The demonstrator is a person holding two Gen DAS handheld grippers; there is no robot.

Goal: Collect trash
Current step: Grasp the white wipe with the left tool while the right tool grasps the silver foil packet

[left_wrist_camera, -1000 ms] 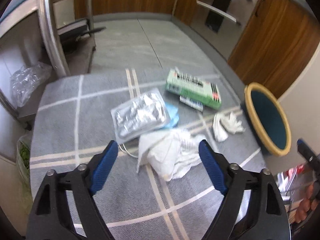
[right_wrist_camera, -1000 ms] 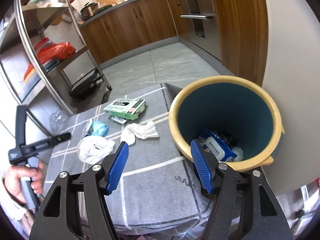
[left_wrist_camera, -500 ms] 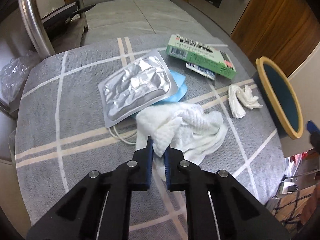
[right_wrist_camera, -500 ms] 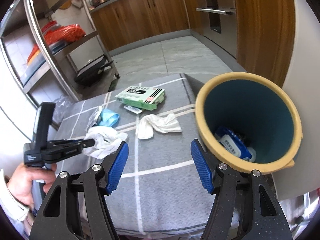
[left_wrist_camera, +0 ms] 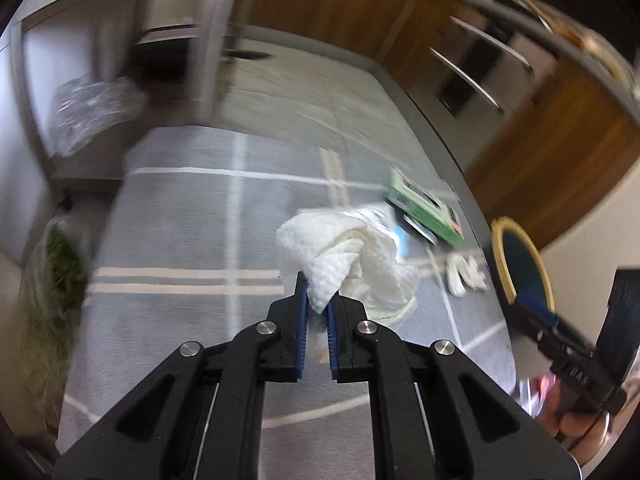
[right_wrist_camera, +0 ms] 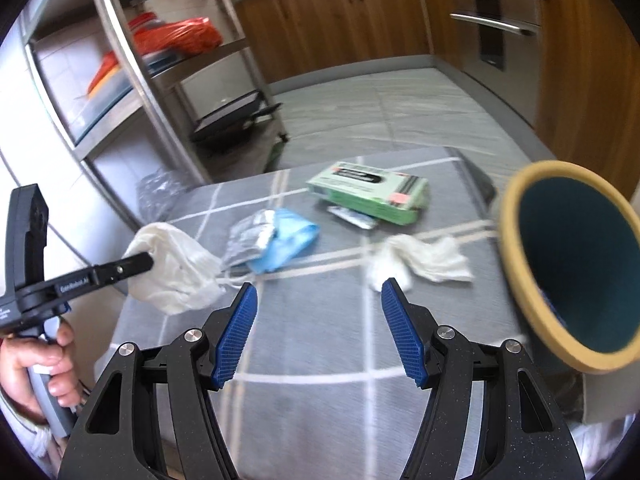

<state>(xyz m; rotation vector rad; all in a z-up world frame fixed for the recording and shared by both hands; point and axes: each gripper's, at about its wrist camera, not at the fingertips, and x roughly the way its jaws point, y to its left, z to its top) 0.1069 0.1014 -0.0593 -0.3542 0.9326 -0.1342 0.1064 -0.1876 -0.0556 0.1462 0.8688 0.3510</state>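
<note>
The left gripper [left_wrist_camera: 317,300] is clamped on a big crumpled white paper towel [left_wrist_camera: 352,256], holding it up off the grey checked tablecloth [right_wrist_camera: 320,360]. The right gripper [right_wrist_camera: 319,308] hangs with its jaws spread and nothing between them, just short of a smaller white tissue [right_wrist_camera: 420,260]. The yellow-rimmed bin [right_wrist_camera: 568,264] sits at the table's right edge, near a green box [right_wrist_camera: 372,192].

Table covered with a grey cloth [right_wrist_camera: 304,364] crossed by pale double stripes. Lying on the cloth: a green carton [right_wrist_camera: 370,192] near the far edge, with a small flat packet [right_wrist_camera: 352,216] partly under its near side; a silver foil pouch [right_wrist_camera: 250,236] overlapping a blue mask [right_wrist_camera: 290,236]; and a crumpled white tissue [right_wrist_camera: 424,260] nearest the right edge.
</note>
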